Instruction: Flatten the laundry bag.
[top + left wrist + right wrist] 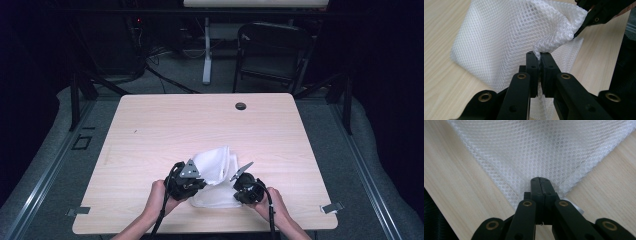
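Pinching white mesh cloth (506, 37) between jaws

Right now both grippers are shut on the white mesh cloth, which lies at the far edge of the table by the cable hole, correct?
Not quite. The left gripper and right gripper are shut on the white mesh cloth, but the high view shows it near the person's edge of the table, well short of the cable hole.
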`<action>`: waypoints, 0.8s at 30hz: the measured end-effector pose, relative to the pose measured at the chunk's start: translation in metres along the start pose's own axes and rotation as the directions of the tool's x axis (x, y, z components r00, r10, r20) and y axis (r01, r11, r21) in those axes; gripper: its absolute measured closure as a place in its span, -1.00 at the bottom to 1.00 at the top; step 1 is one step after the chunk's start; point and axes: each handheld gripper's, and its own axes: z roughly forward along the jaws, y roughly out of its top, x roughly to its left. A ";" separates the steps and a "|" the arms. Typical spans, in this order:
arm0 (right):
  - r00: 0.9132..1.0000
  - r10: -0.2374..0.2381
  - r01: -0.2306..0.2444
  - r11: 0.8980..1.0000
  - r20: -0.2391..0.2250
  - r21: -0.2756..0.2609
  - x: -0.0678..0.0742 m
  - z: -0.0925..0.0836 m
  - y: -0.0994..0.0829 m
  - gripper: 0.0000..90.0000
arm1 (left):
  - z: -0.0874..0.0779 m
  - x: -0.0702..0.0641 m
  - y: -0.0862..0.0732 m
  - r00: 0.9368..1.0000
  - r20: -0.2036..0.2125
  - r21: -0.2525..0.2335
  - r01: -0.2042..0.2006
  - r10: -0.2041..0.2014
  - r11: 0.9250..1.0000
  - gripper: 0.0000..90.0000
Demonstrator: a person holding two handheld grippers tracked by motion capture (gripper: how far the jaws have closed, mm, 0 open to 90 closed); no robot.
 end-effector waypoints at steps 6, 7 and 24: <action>1.000 0.009 -0.009 1.000 0.001 0.003 -0.001 -0.001 -0.001 1.00 | -0.003 0.001 -0.001 1.000 -0.009 -0.004 0.004 -0.004 1.000 0.91; 1.000 0.010 -0.010 1.000 0.001 0.002 -0.001 -0.001 -0.001 1.00 | -0.003 0.001 -0.002 1.000 -0.014 -0.009 0.003 -0.003 1.000 0.91; 0.999 0.031 -0.031 0.999 0.024 0.007 -0.006 -0.003 -0.004 1.00 | -0.011 0.007 -0.009 0.998 -0.050 -0.004 0.032 -0.032 0.999 0.91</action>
